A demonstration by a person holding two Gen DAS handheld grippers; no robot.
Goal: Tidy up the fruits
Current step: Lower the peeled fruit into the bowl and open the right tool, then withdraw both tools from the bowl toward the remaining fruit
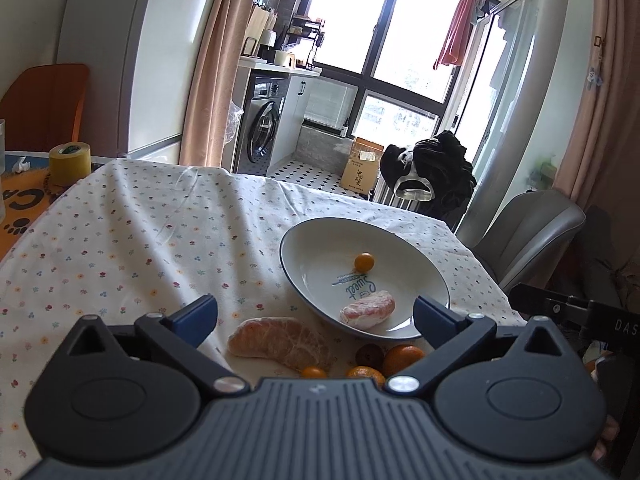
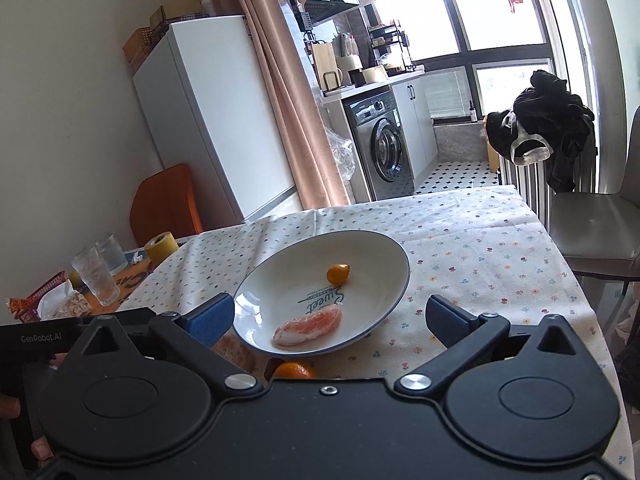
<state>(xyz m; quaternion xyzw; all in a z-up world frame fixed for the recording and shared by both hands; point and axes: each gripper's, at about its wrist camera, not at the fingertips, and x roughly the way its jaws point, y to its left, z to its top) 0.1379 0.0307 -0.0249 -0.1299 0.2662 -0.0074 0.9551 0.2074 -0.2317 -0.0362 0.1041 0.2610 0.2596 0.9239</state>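
A tape roll (image 1: 69,163) and 2 glasses (image 2: 96,276) sit beyond the tablecloth (image 1: 132,232).

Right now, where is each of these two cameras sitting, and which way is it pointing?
Left wrist view: rides on the left gripper, looking forward between its open fingers across the table at the plate and a peeled citrus piece on the cloth; the other gripper's body shows at the right edge.
Right wrist view: rides on the right gripper, open, facing the same plate from its right; fingertips of a hand show at lower left.
Both share the plate, its small orange fruit and the pink segment.
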